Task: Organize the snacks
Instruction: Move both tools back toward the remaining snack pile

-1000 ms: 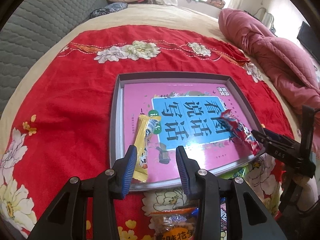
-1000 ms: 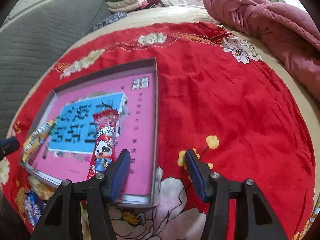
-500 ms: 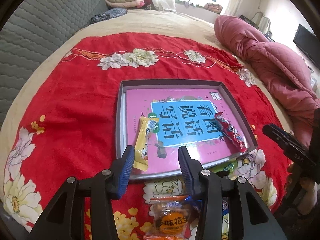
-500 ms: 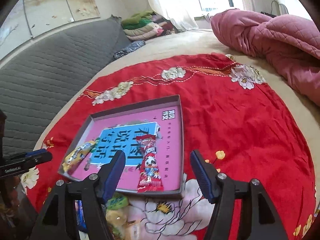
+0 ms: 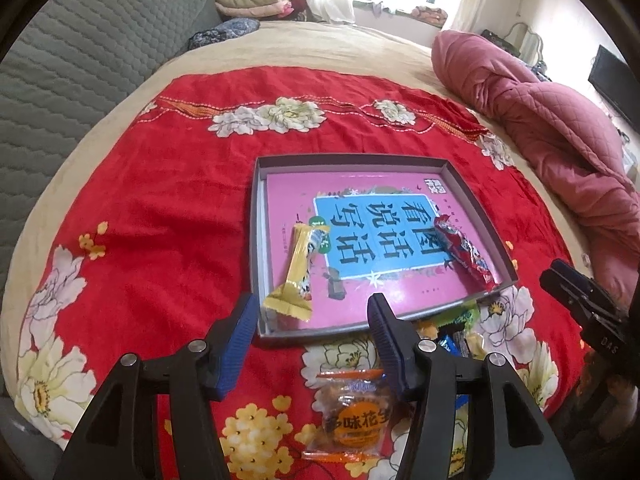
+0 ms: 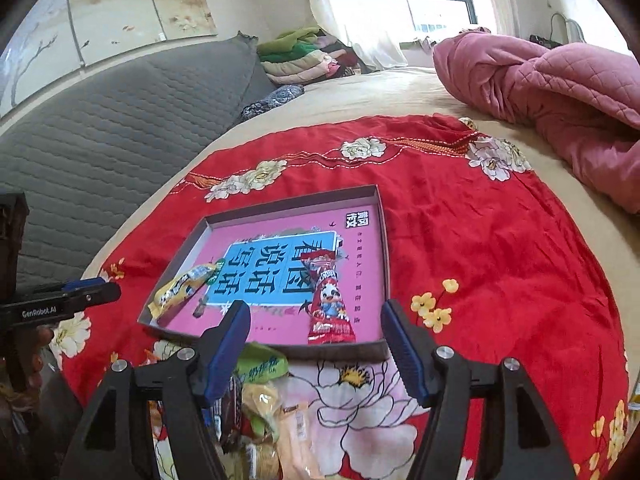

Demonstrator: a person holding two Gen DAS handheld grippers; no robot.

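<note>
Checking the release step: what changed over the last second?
Both grippers pulled back from the tray, empty. The left gripper has just been opening; the right gripper widened earlier in the second. More loose snacks came into view below them. The yellow snack bar and red panda packet stayed put.

Two snack packets (image 5: 297, 276) in tray (image 5: 476, 196)

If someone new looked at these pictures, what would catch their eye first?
Probably the bright red floral cloth spread over the bed, with the shallow grey tray at its middle. Inside the tray lie a yellow snack packet at its left side and a red snack packet at its right.
</note>
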